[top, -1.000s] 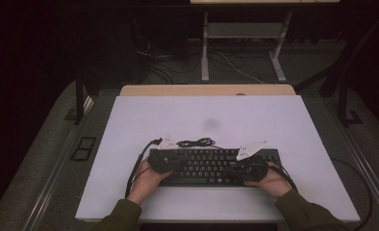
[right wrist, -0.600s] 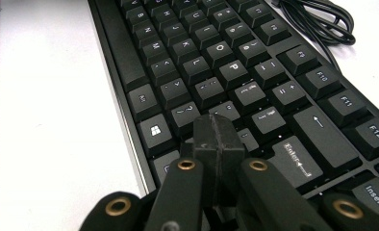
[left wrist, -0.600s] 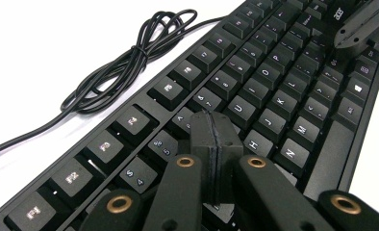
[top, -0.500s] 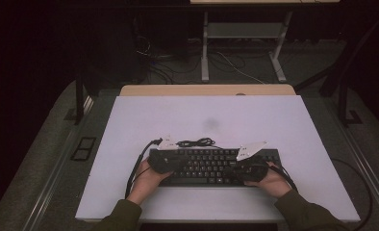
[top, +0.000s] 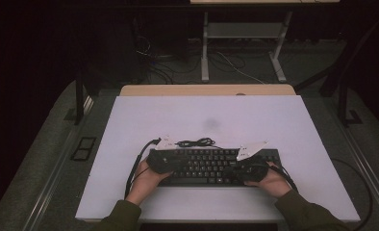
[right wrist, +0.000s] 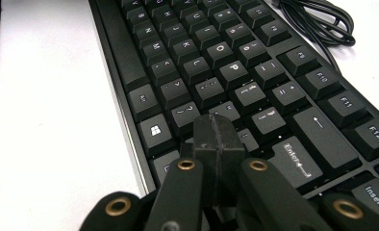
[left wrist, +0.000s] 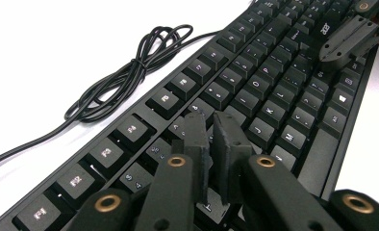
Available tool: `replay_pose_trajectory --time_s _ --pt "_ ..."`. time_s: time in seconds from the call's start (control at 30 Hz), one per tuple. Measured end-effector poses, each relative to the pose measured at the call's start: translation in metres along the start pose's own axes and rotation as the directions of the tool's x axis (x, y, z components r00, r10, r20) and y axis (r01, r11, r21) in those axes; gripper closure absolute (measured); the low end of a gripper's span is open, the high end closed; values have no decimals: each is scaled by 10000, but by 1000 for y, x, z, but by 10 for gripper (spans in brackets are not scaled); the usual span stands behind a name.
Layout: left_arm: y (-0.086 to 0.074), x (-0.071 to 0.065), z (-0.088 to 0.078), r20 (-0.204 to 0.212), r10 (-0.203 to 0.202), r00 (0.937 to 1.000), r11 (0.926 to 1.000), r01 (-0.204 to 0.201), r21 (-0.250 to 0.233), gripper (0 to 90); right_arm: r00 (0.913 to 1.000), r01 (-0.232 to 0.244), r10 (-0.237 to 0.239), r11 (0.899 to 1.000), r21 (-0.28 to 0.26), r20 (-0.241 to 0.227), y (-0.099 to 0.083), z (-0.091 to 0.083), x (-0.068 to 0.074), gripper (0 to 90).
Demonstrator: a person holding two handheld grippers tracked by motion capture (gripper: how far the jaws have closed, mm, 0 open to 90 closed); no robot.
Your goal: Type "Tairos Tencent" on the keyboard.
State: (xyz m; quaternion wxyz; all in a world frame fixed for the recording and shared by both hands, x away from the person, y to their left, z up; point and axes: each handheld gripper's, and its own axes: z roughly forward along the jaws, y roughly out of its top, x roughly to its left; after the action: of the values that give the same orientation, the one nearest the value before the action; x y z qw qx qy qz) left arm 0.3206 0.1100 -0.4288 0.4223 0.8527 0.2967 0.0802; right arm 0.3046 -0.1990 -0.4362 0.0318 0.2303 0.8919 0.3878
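— The jaws, first: how do they stand?

— On the left gripper (left wrist: 210,144) a narrow slit shows between the two black jaws; they have just been opening a little, and nothing is between them. They hang low over the letter keys at the left end of the keyboard (left wrist: 255,86); whether the tips touch a key cannot be told. On the right gripper (right wrist: 218,139) the jaws are pressed together, empty, just above the keys near Enter at the right end.

— And the count?

— One black keyboard (top: 211,165), one coiled black cable (top: 195,142), two grippers, one in each hand. The left gripper (top: 164,161) sits over the keyboard's left end, the right gripper (top: 249,171) over its right end.

— Where does the keyboard lie?

— Flat on the white worktop (top: 255,120), close to its near edge and about midway between the left and right edges. The cable lies on the worktop just beyond the keyboard's far edge.
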Motion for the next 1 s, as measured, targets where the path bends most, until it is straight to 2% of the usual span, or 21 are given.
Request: replay_pose_trajectory --time_s 0.1,0.33,0.47,0.57,0.7,0.83,0.93,1.0 --pt "0 0 -1 -16 9 10000 10000 -9 -6 781 10000 7 -7 10000 4 4 0 0 0 898" --pt "-2 -1 -2 -127 -17 9999 9999 15 -148 615 9999 48 -46 9999 -106 161 1 -2 0 898" --pt "-2 -1 -3 -118 7 9999 9998 -10 -195 533 10000 -72 75 9982 -595 47 1 -8 -2 897" --pt "-3 -2 -3 -105 -22 9999 9995 19 -308 472 9996 -267 259 9962 -830 -106 1 -10 -3 860" --pt "-4 -1 -4 -102 -59 9999 9993 55 -373 418 9988 -460 443 9933 -1061 -184 2 -12 -4 761" --pt "-5 0 -5 -110 -135 9998 9988 130 -477 359 9966 -802 775 9886 -1273 -263 2 -13 -5 594" --pt "-6 0 -6 -88 -191 9998 9984 186 -527 318 9957 -926 930 9865 -1349 -36 2 -13 -5 452" --pt "-6 0 -7 -94 -244 9997 9982 238 -557 307 9947 -1010 1027 9852 -1384 51 2 -13 -5 403"
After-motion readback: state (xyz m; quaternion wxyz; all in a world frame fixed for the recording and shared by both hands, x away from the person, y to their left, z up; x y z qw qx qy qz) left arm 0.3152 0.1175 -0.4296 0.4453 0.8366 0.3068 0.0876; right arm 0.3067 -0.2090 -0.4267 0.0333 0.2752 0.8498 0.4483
